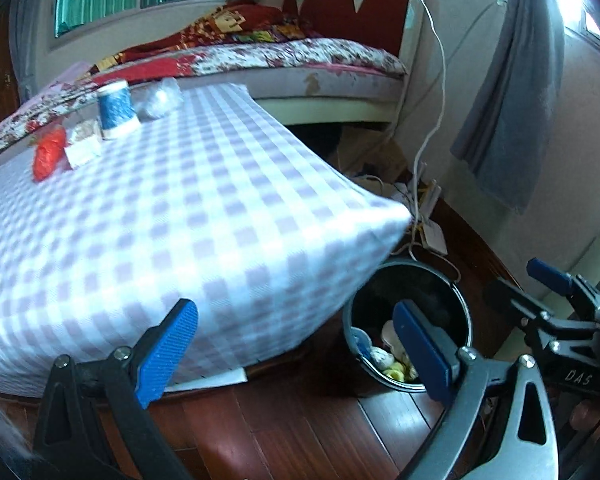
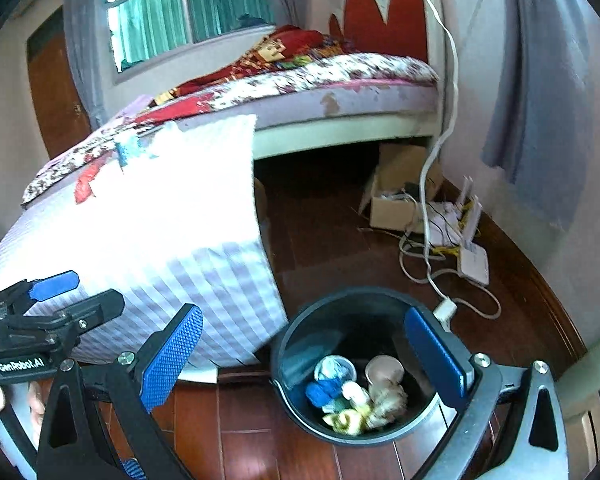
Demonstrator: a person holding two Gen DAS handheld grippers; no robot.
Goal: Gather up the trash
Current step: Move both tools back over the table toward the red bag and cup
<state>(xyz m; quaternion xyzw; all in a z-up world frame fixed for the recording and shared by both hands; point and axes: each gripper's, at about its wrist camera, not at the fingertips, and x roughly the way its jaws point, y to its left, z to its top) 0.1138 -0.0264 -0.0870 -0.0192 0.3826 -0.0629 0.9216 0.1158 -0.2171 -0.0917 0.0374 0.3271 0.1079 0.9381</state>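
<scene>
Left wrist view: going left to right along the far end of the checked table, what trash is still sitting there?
Red crumpled wrapper → small white carton → blue-and-white cup → clear crumpled plastic. The black bin stands on the floor, farther right.

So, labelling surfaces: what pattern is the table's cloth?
Lilac-and-white checked cloth; clearest in left wrist view.

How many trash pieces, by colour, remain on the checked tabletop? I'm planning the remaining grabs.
Red crumpled wrapper: 1
White small box: 1
Blue-and-white cup: 1
Clear crumpled plastic: 1
Total: 4
</scene>
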